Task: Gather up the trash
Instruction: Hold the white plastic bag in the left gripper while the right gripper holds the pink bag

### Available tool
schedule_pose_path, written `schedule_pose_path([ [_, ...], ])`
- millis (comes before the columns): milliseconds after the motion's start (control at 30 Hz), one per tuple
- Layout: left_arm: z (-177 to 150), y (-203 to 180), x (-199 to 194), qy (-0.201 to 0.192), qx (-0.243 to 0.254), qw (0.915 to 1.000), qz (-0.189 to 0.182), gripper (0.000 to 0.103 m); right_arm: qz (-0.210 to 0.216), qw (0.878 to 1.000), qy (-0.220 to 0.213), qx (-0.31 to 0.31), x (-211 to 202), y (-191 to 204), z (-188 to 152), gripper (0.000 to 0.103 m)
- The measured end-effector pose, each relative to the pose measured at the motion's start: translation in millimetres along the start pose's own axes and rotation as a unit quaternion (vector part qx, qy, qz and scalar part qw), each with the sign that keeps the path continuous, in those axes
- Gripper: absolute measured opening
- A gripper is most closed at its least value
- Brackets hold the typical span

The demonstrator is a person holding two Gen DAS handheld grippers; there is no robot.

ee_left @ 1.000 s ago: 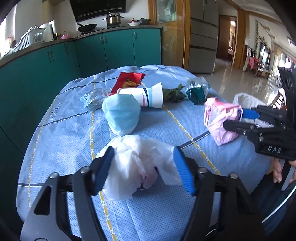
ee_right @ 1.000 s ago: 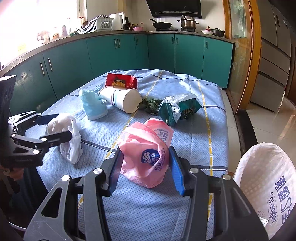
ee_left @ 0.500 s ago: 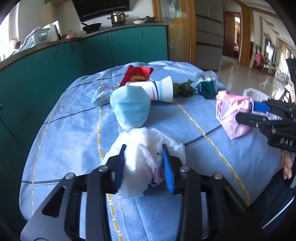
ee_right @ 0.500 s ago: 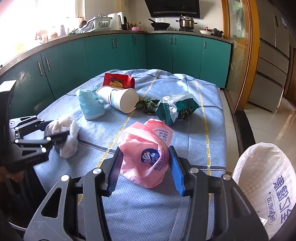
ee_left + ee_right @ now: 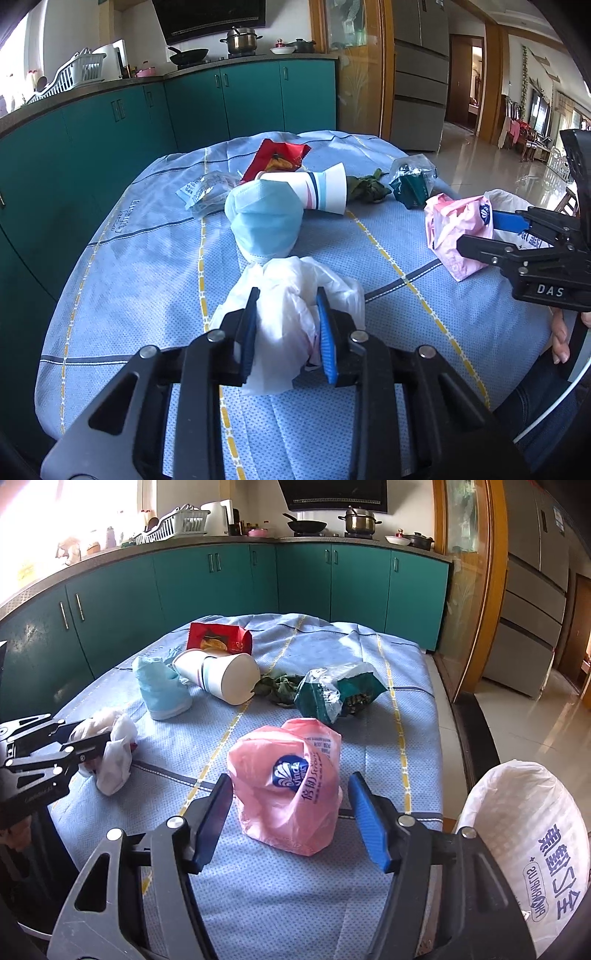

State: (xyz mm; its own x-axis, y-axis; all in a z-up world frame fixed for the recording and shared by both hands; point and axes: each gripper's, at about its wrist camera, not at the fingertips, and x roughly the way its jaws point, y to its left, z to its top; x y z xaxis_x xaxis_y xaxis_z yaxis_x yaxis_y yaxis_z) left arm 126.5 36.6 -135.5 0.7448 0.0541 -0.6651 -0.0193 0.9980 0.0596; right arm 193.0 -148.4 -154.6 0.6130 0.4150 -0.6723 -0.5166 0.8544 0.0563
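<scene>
A crumpled white plastic bag [image 5: 284, 280] lies at the near edge of the blue-clothed table [image 5: 129, 280]. My left gripper [image 5: 287, 295] is closing, its blue pads pressing the bag from both sides. The right wrist view shows that bag [image 5: 114, 753] at the left, in the left gripper [image 5: 92, 734]. A pink tissue-pack bag [image 5: 284, 786] stands on the cloth between the fingers of my right gripper [image 5: 291, 779]. Its jaws are opening, and both pads stand clear of the pink bag [image 5: 454, 229].
Farther back lie a blue face mask [image 5: 264, 221], a tipped paper cup [image 5: 317, 188], a red snack wrapper [image 5: 277, 157], a clear wrapper [image 5: 207, 188], wilted leaves [image 5: 369, 186] and a green packet [image 5: 410, 182]. A white lined sack [image 5: 524, 849] stands off the table's right. Teal cabinets [image 5: 221, 583] ring the back.
The left jaws have drawn in from wide apart and now squeeze the white bag. The right jaws have spread away from the pink bag. Neither hand has shifted.
</scene>
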Motion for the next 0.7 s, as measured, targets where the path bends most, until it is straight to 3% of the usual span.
schedule_pose_path([
  [700, 0.3, 5.7, -8.0, -0.014, -0.012, 0.9998, 0.002, 0.030, -0.002, 1.000, 0.001, -0.009, 4.5, 6.1, 0.0, 0.060],
])
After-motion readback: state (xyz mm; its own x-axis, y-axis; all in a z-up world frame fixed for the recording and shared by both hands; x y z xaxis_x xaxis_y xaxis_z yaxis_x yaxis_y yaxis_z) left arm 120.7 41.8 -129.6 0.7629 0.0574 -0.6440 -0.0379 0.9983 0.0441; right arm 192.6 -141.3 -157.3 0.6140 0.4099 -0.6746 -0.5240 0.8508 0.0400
